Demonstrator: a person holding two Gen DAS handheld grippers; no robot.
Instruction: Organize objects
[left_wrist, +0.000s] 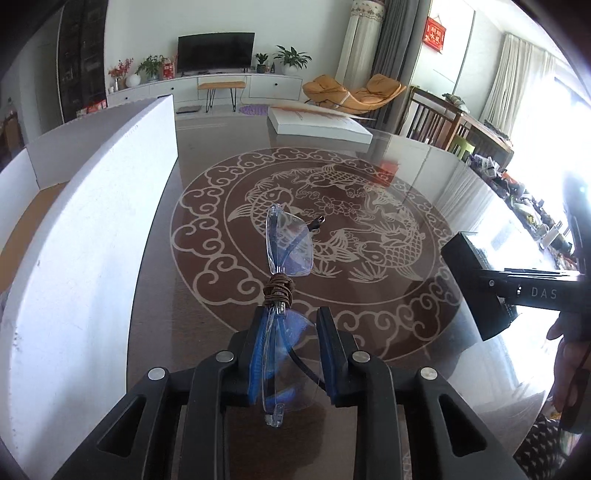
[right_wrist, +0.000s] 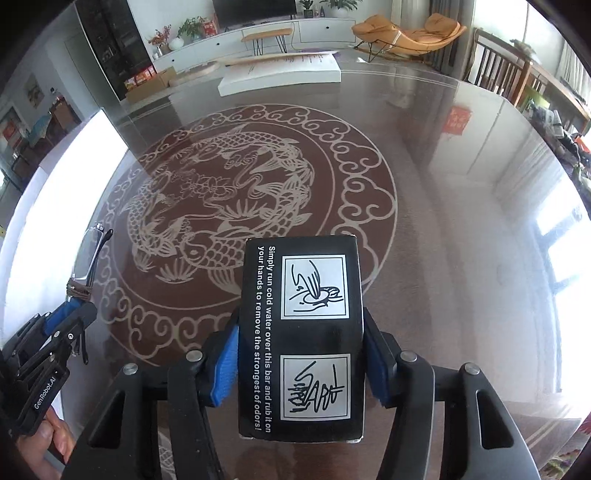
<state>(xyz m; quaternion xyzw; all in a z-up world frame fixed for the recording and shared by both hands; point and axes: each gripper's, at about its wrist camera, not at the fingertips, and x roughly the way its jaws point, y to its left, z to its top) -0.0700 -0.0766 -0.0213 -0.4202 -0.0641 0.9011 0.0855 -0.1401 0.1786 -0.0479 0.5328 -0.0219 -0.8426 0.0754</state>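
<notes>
**Both grippers loaded above the glass table**

Between the blue pads of the left gripper (left_wrist: 291, 354) sits a folded pair of clear glasses (left_wrist: 284, 258), its bridge wound with brown cord (left_wrist: 279, 291); the jaws stand narrow around the folded frame, with the left pad on it, and the far lens and one dark temple tip reach out over the tabletop. Just to that gripper's left rises the curved white wall of an open cardboard box (left_wrist: 92, 236), brown inside, close enough to bound any move leftward.

On the other side, the right gripper (right_wrist: 301, 365) clamps a black carton (right_wrist: 301, 332) by its two long sides, pads pressing on them; the printed face with two line drawings and white lettering looks up at the camera. A hand (right_wrist: 55, 439) grips the left tool's handle at the right view's lower left corner.

Beneath both lies the glass table (right_wrist: 443, 221), brown with a pale ring of clouds and carp. Its middle and right half are open and bare, glare washing the right edge. Farther off, near the far rim, a flat white box (right_wrist: 280, 74) rests on the glass.

Beyond the table: an orange lounge chair (left_wrist: 354, 94), a low white cabinet with a dark television (left_wrist: 216, 51) and potted plants, and wooden chairs to the right.
</notes>
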